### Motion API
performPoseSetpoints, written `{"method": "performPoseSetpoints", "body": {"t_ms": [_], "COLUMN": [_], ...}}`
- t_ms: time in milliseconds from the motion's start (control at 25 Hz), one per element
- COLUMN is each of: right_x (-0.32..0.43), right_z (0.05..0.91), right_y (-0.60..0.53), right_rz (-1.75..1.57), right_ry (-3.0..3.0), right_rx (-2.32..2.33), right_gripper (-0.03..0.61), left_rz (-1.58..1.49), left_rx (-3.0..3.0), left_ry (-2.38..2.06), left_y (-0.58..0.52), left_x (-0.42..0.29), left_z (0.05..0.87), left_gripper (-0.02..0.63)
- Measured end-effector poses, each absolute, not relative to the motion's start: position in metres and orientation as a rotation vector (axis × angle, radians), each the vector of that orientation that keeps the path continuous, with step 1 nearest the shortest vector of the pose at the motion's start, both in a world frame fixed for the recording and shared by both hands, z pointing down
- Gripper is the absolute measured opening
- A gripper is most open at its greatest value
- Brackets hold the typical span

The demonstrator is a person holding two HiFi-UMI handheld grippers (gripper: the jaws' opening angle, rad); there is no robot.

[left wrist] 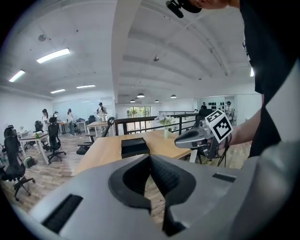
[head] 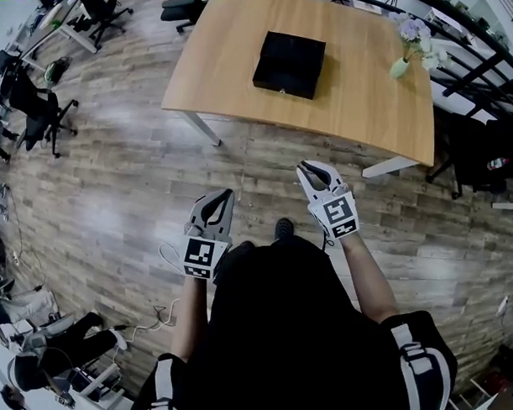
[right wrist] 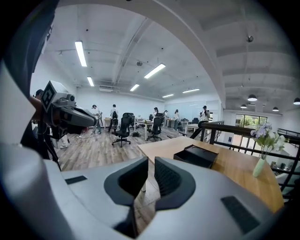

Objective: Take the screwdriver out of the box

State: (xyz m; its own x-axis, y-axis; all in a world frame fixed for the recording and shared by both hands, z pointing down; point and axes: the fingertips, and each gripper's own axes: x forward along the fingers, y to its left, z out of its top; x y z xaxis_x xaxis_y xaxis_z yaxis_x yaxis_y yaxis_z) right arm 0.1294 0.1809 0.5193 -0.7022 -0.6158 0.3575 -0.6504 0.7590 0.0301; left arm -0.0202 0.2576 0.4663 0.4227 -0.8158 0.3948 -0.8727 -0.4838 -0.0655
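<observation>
Grey plank flooring is under me, and I'm standing well short of the pale wooden desk [head: 234, 58]. My left gripper [head: 223, 199] has its jaws pressed together on nothing. My right gripper [head: 308, 171] shows only a thin slit between its jaws and is also empty. The flat black box [head: 289, 64] sits closed mid-desk, ahead of both, with the right gripper slightly nearer. The screwdriver isn't visible; I judge it's inside.

The lid of the black box [head: 289, 64] hides its inside in all views.
</observation>
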Motion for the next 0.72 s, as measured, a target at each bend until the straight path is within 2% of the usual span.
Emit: {"method": "performPoseSetpoints", "body": {"t_ms": [720], "right_x": [0.156], "right_z": [0.525], "right_y": [0.173], "right_rz": [0.154], "right_ry": [-2.548], "right_rx": [1.022], "right_gripper": [0.057], "left_rz": [0.522], "left_rx": [2.576], "left_ry": [-1.425], "left_y": [0.226], "left_x": [0.004], "left_z": [0.475], "left_gripper": [0.021]}}
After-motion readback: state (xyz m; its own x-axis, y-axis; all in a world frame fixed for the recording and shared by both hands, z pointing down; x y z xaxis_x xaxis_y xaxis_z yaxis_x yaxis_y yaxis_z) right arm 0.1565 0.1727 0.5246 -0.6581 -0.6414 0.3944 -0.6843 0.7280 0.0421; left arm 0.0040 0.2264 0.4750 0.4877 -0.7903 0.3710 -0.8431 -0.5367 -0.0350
